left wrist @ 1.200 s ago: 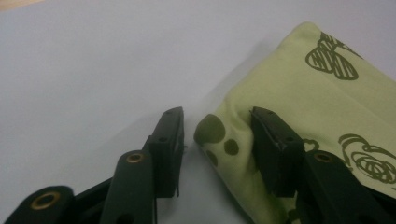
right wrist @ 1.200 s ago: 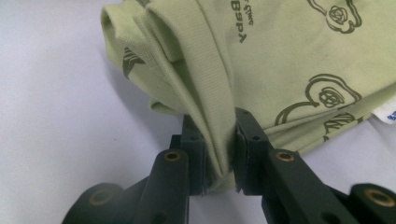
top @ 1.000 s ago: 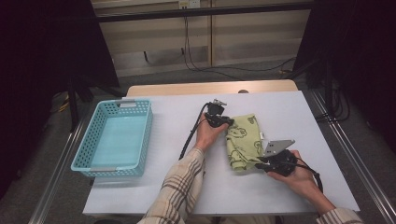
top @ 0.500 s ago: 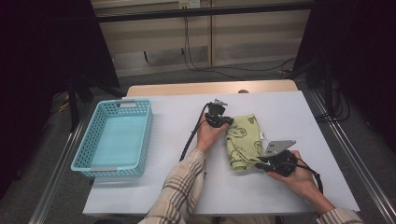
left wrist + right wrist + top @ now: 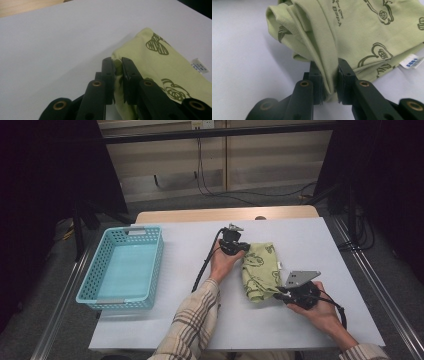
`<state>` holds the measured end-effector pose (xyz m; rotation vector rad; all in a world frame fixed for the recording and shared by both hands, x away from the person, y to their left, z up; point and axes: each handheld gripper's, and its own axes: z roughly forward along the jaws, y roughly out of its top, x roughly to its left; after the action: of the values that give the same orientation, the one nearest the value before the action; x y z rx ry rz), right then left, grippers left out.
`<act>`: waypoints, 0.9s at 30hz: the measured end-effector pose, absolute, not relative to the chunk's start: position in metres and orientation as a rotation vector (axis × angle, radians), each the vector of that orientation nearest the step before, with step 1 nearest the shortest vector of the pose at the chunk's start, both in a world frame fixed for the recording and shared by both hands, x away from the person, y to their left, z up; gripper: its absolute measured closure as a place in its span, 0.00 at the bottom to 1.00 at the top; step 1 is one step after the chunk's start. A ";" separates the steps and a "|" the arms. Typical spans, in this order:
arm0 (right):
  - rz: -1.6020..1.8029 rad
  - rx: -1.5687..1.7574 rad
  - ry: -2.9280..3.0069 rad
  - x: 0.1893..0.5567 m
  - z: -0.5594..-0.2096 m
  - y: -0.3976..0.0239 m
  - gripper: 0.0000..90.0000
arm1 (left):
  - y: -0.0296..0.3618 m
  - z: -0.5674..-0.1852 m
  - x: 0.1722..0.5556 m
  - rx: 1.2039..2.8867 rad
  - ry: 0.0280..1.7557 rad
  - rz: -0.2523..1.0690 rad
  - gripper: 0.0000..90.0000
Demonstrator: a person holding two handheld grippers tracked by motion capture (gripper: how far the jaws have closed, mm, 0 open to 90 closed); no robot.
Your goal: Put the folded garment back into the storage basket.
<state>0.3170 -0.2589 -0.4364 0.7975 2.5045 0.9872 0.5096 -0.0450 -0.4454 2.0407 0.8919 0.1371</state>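
Pale green cloth (image 5: 260,270) with a dark printed pattern lies folded on the white table (image 5: 190,320), right of centre, well apart from the turquoise basket (image 5: 122,270) at the left.

Left gripper (image 5: 242,249) is at the cloth's far left corner. From the left gripper view I see its jaws pinched together on that corner (image 5: 117,65), with a thin strip of fabric caught between them. Compared with a second ago, I read those jaws as having closed the last bit onto the corner; half a second ago they already looked as they do now. The hand itself has barely shifted on the high view.

Right gripper (image 5: 278,296) is at the near end of the cloth, jaws clamped on a thick folded edge (image 5: 329,72). In the right gripper view the fold bunches up between the pads (image 5: 340,82), and a small white label (image 5: 412,62) shows at the cloth's side. That hand sits where it did in both earlier frames, with the same grip.

Cloth outline on the table looks unchanged across the three high views and still rests flat. Basket hasn't moved.
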 end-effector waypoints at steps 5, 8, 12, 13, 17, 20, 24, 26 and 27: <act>1.024 0.799 2.480 0.315 -0.434 -0.259 0.85 | -0.041 -0.442 0.510 2.037 0.885 0.131 0.91; 1.044 0.795 2.458 0.314 -0.433 -0.260 0.85 | -0.039 -0.440 0.509 2.046 0.876 0.148 0.91; 1.058 0.793 2.431 0.313 -0.431 -0.260 0.85 | -0.037 -0.438 0.509 2.028 0.873 0.146 0.91; 1.062 0.804 2.427 0.312 -0.430 -0.259 0.85 | -0.036 -0.437 0.508 2.028 0.873 0.149 0.91; 1.083 0.797 2.410 0.311 -0.427 -0.258 0.85 | -0.034 -0.432 0.508 2.030 0.859 0.153 0.91; 1.093 0.799 2.403 0.310 -0.426 -0.257 0.85 | -0.033 -0.430 0.508 2.019 0.872 0.153 0.91; 1.111 0.797 2.390 0.308 -0.424 -0.254 0.85 | -0.030 -0.427 0.507 2.022 0.863 0.160 0.91; 1.120 0.788 2.385 0.308 -0.423 -0.253 0.85 | -0.029 -0.425 0.507 2.030 0.854 0.166 0.91; 1.121 0.787 2.382 0.308 -0.422 -0.253 0.85 | -0.029 -0.423 0.507 2.030 0.851 0.164 0.91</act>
<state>0.3079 -0.2527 -0.4224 0.7874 2.3819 1.1215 0.5067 -0.0287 -0.4235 2.0297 0.8507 0.1645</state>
